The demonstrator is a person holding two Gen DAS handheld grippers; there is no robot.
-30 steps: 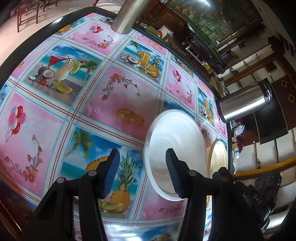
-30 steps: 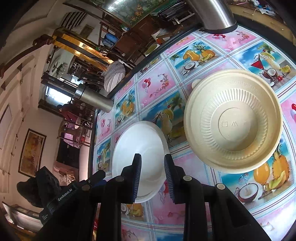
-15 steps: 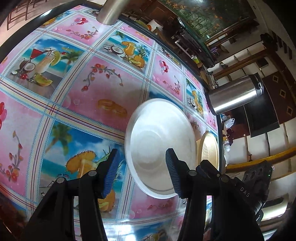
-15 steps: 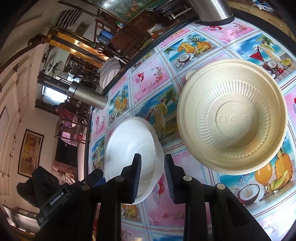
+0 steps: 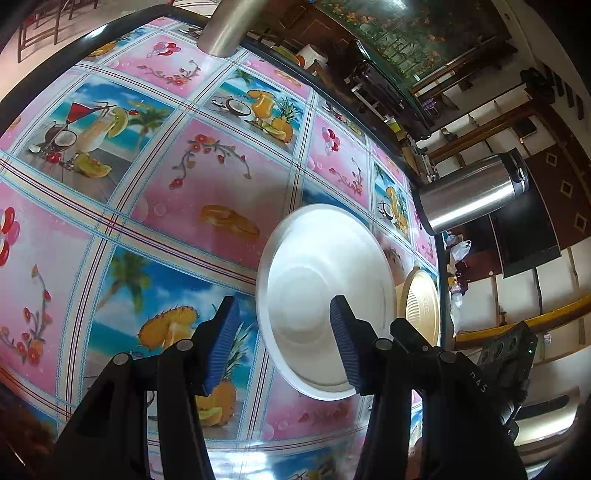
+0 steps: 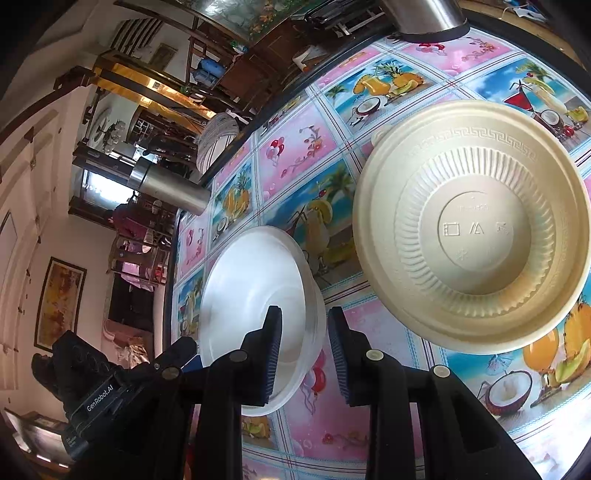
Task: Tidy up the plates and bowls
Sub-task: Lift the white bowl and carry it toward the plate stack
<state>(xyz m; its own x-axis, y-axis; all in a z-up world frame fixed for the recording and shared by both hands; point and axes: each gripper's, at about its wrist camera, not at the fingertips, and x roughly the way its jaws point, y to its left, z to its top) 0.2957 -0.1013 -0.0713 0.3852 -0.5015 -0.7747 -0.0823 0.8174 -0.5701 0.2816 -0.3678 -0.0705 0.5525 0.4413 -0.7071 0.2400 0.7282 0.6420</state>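
A white bowl (image 5: 317, 280) stands on the fruit-print tablecloth (image 5: 207, 173). My left gripper (image 5: 282, 343) is open just above its left rim: one finger hangs over the cloth, the other over the bowl's inside. My right gripper (image 6: 304, 354) is open and straddles the opposite rim of the same white bowl (image 6: 251, 291), one finger inside, one outside, with a gap showing. A larger beige ribbed bowl (image 6: 476, 229) sits to its right, apart from both grippers. In the left wrist view only an edge-on part of this beige bowl (image 5: 421, 306) shows.
A steel thermos flask (image 5: 472, 192) stands at the table's far edge beyond the white bowl and also shows as a flask (image 6: 166, 188) in the right wrist view. A second steel cylinder (image 5: 229, 26) stands at the back. The table's dark rim (image 5: 55, 74) curves round.
The left wrist view swung a little, so the white bowl sits further left between its fingers. Neither bowl has shifted on the cloth, and both grippers kept their width.
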